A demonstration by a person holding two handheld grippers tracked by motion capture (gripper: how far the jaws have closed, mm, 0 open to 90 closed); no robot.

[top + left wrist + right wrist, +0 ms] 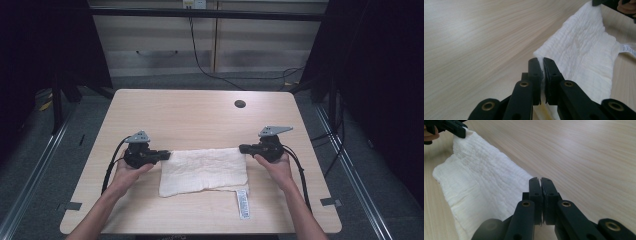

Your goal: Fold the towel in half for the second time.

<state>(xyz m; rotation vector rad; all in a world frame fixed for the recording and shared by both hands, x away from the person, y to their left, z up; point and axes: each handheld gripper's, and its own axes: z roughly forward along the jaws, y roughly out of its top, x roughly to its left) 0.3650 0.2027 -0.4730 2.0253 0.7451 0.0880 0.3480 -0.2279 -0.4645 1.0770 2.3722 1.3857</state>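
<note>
Overhead, I see one white towel [204, 171] lying across the near middle of a pale wooden table [200, 112], stretched between my two grippers. The left gripper [166, 154] sits at the towel's far left corner and the right gripper [243, 148] at its far right corner, so the cloth spans the whole gap between them. Both point inward, toward each other, each carried in one hand with the forearms coming in from the bottom edge.

From the left gripper view, the left gripper [541, 65] is clenched on the towel [584, 57]: a thin fold of white cloth is pinched between its two black jaws, and the rest trails away to the right. From the right gripper view, the right gripper [540, 183] is likewise clamped on the towel's [479, 182] edge, the cloth falling away to the left, its far corner raised above the table.

By count: one towel, two grippers, two hands, one table. One white label [243, 202] hangs from the towel's near right corner, flat on the wood. One dark round hole [240, 104] sits in the far part of the tabletop, well apart from the cloth.

The printing on the label is too small to read. My elbows are cut off by the bottom edge. The surroundings beyond the table are dark, and I can make out little there beyond pale cabinet fronts [210, 40].
</note>
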